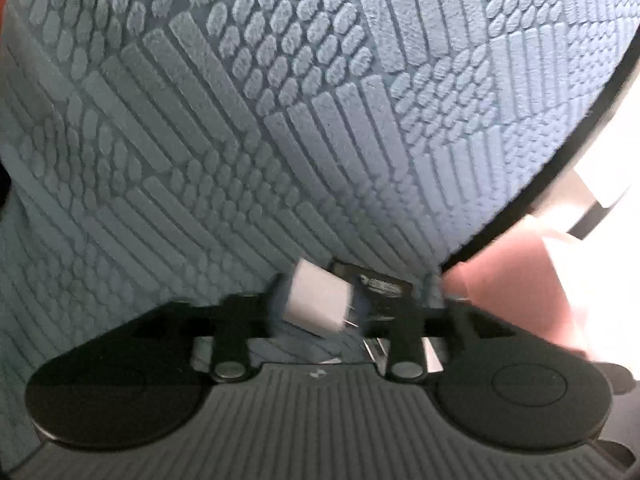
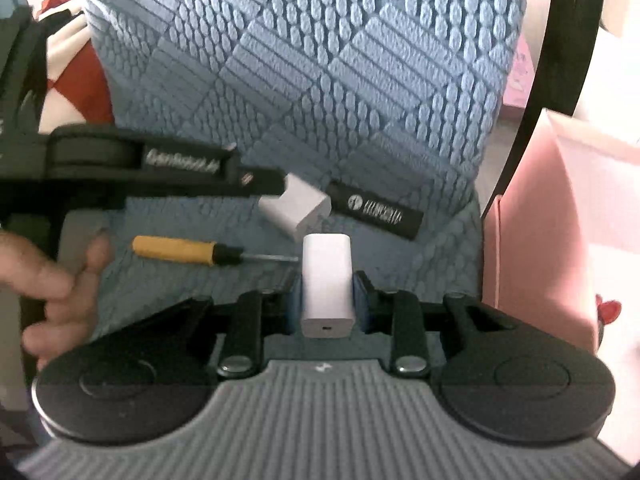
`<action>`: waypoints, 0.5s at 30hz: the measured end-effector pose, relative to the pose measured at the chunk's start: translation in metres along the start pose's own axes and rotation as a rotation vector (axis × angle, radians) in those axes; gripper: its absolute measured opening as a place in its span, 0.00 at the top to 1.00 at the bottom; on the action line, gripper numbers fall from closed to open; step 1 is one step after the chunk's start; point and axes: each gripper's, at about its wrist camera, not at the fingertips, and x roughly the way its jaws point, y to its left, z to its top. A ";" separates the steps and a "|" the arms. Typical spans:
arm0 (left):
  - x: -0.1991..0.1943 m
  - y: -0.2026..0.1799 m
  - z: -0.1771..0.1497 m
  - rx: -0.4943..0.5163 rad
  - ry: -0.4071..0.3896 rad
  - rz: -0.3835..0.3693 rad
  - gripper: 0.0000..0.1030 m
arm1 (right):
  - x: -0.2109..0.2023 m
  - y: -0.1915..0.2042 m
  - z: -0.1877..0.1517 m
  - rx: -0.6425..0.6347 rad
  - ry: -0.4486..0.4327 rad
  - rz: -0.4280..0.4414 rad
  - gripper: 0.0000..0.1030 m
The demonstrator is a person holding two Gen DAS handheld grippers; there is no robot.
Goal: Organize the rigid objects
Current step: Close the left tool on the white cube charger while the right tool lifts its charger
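the right gripper (image 2: 327, 304) clamps a light, stiff, smooth white plastic charger block (image 2: 327, 280) by its flat sides, while the left gripper (image 1: 320, 312) stands parted around a second white plug adapter (image 1: 320, 304).

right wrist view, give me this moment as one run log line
right claw: shut on white charger | left claw: open at second white charger | on blue mat: screwdriver, black bar
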 end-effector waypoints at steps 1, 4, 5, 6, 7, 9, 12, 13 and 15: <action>0.000 -0.001 0.000 0.010 -0.012 0.022 0.45 | 0.002 0.002 -0.001 0.000 0.004 0.001 0.70; 0.005 -0.005 0.001 0.038 -0.002 0.027 0.45 | 0.010 0.002 -0.001 -0.008 0.016 -0.015 0.70; 0.008 -0.006 0.002 0.048 0.005 0.027 0.45 | 0.010 0.001 0.000 -0.001 0.015 -0.012 0.70; 0.012 -0.009 0.002 0.062 0.010 0.024 0.45 | 0.011 0.001 0.001 0.002 0.019 -0.010 0.70; 0.016 -0.012 0.001 0.078 0.014 0.021 0.44 | 0.011 0.000 0.001 0.006 0.021 -0.006 0.70; 0.017 -0.014 -0.002 0.109 0.028 0.013 0.41 | 0.012 0.000 0.002 0.013 0.023 -0.002 0.70; 0.023 -0.016 -0.001 0.141 0.045 0.024 0.41 | 0.012 -0.003 0.002 0.015 0.020 0.009 0.70; 0.024 -0.017 -0.001 0.147 0.051 0.023 0.41 | 0.013 -0.004 0.003 0.021 0.024 0.018 0.70; 0.039 -0.019 -0.003 0.167 0.063 0.021 0.41 | 0.014 -0.005 0.004 0.030 0.032 0.029 0.69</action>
